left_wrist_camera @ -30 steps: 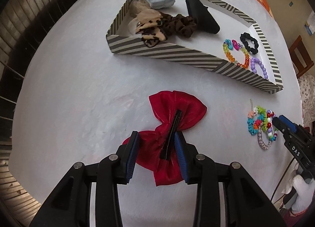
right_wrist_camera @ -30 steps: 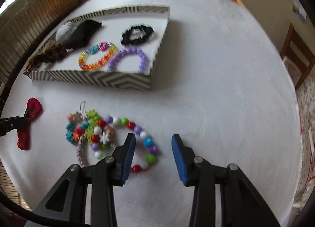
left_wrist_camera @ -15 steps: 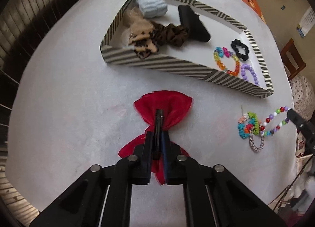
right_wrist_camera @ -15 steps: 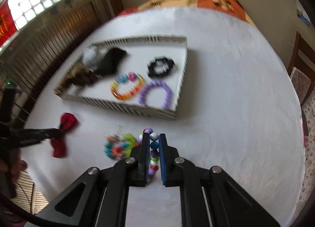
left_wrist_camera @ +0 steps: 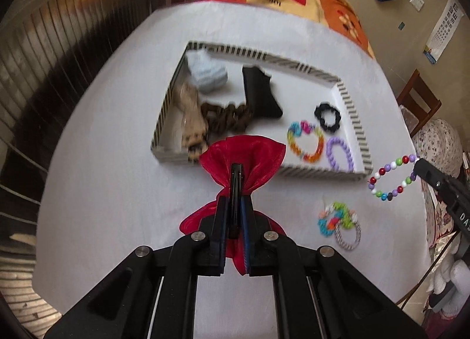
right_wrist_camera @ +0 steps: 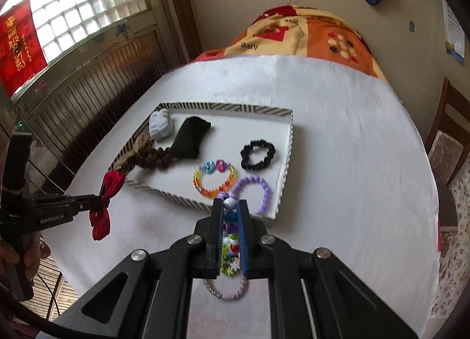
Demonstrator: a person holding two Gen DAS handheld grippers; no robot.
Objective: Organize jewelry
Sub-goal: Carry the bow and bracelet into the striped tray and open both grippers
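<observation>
My left gripper [left_wrist_camera: 235,201] is shut on the black clip of a red hair bow [left_wrist_camera: 243,157], held up above the white table; the right wrist view shows the same bow [right_wrist_camera: 107,192] hanging from the left gripper [right_wrist_camera: 95,201]. My right gripper [right_wrist_camera: 229,206] is shut on a multicoloured bead bracelet [right_wrist_camera: 229,205], which dangles from it in the left wrist view as a bead loop [left_wrist_camera: 392,174]. The striped tray [right_wrist_camera: 286,162] behind holds scrunchies, a black pouch and bead bracelets. A small pile of bracelets [left_wrist_camera: 337,221] still lies on the table.
The white cloth-covered table [right_wrist_camera: 352,177] drops off at its near and side edges. A patterned blanket [right_wrist_camera: 308,33] lies beyond the far edge. A wooden chair [right_wrist_camera: 449,145] stands at the right. A hand [right_wrist_camera: 26,253] grips the left tool's handle.
Both grippers closed, the left on the bow's clip and the right on the bead bracelet. Both then lifted their items up off the table toward the tray.
</observation>
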